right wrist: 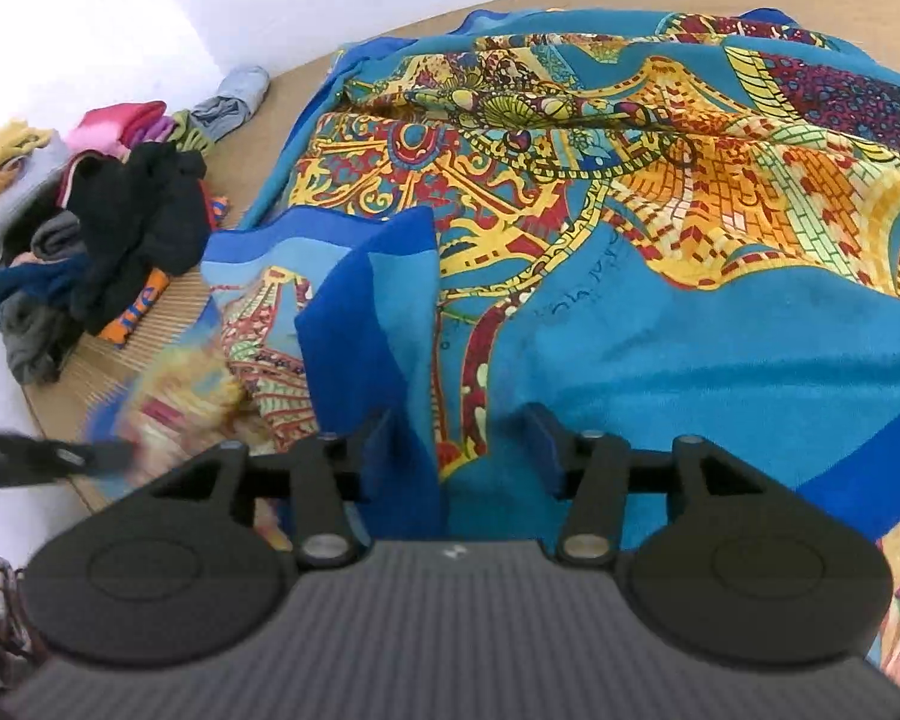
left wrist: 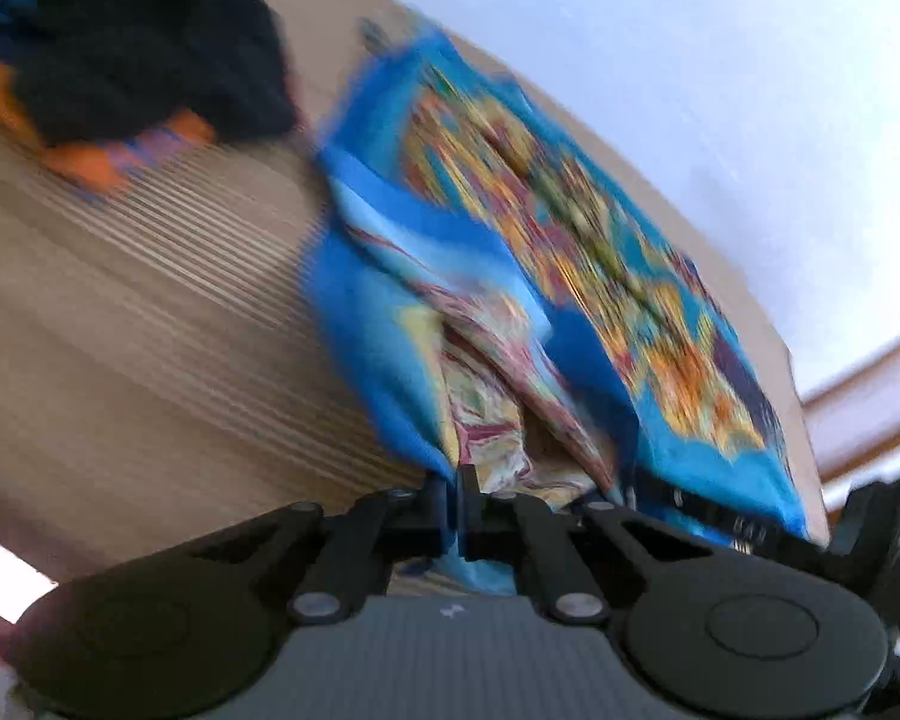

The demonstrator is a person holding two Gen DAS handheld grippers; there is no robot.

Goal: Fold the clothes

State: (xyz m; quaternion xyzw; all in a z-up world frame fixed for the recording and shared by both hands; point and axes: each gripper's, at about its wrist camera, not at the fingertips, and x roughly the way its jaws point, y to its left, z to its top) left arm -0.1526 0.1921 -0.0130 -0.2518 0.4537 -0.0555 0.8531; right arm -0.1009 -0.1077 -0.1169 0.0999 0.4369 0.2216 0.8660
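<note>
Two wrist views over a tan corrugated board (right wrist: 258,138) lying on a white surface.

Spread across most of the board, reaching its far edge: a large blue scarf (right wrist: 660,312) printed with yellow, orange and red ornament, rumpled and partly doubled over along its near side, with a plain darker-blue border.

Left gripper (left wrist: 453,510): jaws pressed together, pinching a bunched fold of the scarf's blue border at the near edge of the cloth. Heavily blurred in both views; in the right wrist view seen only as a dark smear at the board's near left edge.

Right gripper (right wrist: 463,450): jaws spread apart, hovering low over the scarf. A raised dark-blue fold of the border standing between them, close against the left finger (right wrist: 378,438); no pinch visible.

At the board's far left corner, apart from the scarf: a heap of other clothes (right wrist: 90,228), black, grey, navy, pink, yellow, with an orange piece at the bottom.
</note>
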